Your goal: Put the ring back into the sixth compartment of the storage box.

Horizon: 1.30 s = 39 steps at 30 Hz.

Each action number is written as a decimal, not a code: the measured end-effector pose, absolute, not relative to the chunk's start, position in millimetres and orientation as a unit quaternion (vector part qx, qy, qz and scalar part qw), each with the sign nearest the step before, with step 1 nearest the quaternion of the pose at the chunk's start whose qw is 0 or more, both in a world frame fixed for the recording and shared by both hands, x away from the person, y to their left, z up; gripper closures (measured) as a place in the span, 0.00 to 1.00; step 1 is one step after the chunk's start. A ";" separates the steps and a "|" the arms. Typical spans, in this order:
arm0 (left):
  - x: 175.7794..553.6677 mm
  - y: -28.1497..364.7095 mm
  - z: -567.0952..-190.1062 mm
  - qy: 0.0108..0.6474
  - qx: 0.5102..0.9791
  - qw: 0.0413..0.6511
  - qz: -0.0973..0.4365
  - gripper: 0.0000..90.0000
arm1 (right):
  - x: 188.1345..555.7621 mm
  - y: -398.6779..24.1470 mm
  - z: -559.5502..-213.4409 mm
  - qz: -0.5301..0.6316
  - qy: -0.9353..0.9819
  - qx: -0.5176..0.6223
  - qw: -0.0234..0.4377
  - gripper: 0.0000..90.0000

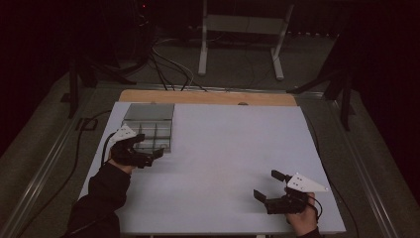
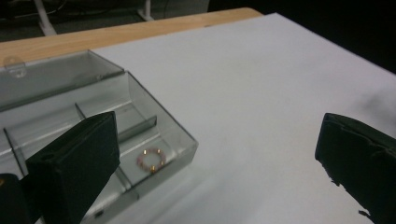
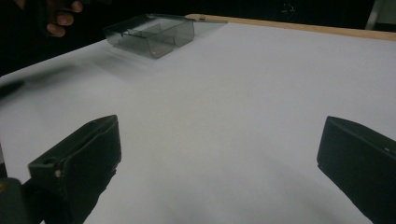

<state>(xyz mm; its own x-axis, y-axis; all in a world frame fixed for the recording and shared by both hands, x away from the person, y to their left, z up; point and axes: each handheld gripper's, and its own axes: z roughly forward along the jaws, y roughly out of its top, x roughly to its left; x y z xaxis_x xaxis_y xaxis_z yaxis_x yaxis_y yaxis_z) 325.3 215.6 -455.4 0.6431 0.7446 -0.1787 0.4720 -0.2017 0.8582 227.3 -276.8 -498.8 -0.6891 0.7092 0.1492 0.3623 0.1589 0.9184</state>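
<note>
Left gripper (image 1: 150,145): black body, two blocky black jaws with matte padded faces, pale grey three-cornered plate on top, thin black cable looping off rear. Left forearm in dark long sleeve (image 1: 101,198), bunched at wrist. Right gripper (image 1: 267,188): same black build, squared jaws, pale three-cornered plate bearing few small dark dots, thin cable curling beside hand. Small round hole near left jaw base in both gripper views.
</note>
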 end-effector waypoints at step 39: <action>246.4 221.6 -509.2 0.345 0.798 0.481 0.112 0.01 | 227.4 -278.1 -499.7 0.540 0.742 0.364 0.157 0.00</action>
